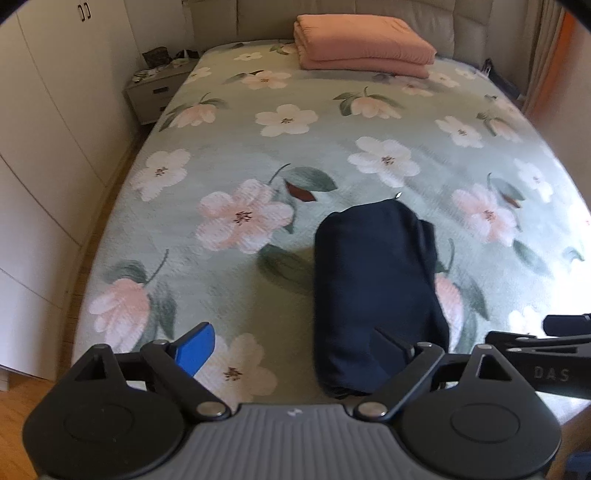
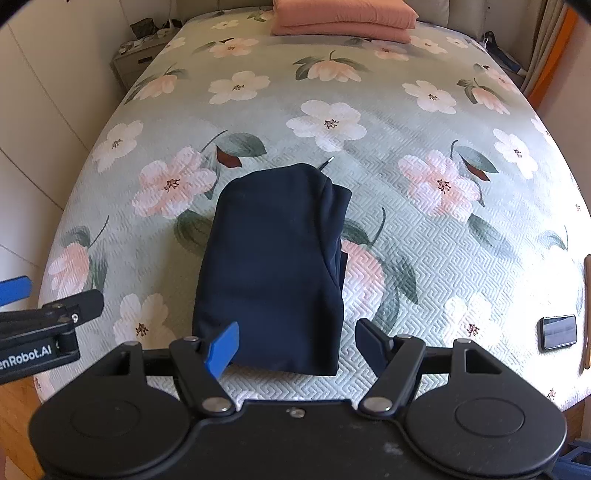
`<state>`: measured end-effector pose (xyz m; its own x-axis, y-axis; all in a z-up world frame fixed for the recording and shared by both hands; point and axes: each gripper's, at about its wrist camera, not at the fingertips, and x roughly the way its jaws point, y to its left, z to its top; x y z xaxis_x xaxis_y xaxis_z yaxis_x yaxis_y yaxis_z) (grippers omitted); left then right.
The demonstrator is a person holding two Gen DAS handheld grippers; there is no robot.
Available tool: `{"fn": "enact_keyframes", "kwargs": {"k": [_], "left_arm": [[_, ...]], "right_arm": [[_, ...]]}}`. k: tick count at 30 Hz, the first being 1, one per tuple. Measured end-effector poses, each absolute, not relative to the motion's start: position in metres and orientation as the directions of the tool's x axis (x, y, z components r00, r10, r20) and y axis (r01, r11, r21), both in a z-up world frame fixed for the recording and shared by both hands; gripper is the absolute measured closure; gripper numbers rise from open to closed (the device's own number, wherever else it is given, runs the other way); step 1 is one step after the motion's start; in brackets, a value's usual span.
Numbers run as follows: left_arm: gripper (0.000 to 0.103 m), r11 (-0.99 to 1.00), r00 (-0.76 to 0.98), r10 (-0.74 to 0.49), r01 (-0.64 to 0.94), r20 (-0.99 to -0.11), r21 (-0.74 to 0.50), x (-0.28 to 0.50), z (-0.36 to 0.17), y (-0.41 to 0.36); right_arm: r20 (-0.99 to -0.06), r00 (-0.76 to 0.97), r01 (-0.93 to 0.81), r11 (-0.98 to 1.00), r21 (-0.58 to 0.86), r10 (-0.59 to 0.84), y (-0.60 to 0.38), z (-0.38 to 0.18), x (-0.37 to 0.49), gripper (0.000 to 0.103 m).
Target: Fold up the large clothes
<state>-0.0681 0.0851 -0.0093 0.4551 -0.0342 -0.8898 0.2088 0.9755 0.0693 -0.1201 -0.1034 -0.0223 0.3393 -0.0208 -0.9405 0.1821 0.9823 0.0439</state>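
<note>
While the folded navy garment (image 2: 271,266) lies on the floral bedspread (image 2: 424,229) near the foot edge of the bed, we hold both tools above that edge with nothing between their fingers. In the right wrist view, the garment sits at the centre of the frame, its long axis running from 6 o'clock toward 12 o'clock, with layered fold edges visible along its 3 o'clock side. The right gripper (image 2: 297,345) is spread wide; its blue-padded finger (image 2: 221,349) overlaps the near corner of the garment in the frame, but we cannot tell whether it touches the cloth. The left gripper (image 1: 291,350) is likewise spread wide, with the garment at its 1 o'clock and one finger in front of the cloth's near end. A folded pink blanket (image 1: 362,42) rests at 12 o'clock, by the headboard (image 1: 461,26). A nightstand (image 1: 155,88) stands at 10 o'clock beside the bed. A smartphone (image 2: 558,331) lies on the bedspread at 3 o'clock in the right wrist view, well apart from the garment.
</note>
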Motion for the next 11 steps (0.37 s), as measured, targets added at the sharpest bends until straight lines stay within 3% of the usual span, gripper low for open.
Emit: {"fn": "enact_keyframes", "kwargs": {"k": [11], "left_arm": [[0.008,0.974,0.501,-0.034,0.210,-0.865,0.083,-0.0661,-0.0108,0.0874]], "right_arm": [[-0.947,0.319,0.183,0.982,0.037,-0.024,-0.1093,-0.0299,-0.1201,0.019]]}}
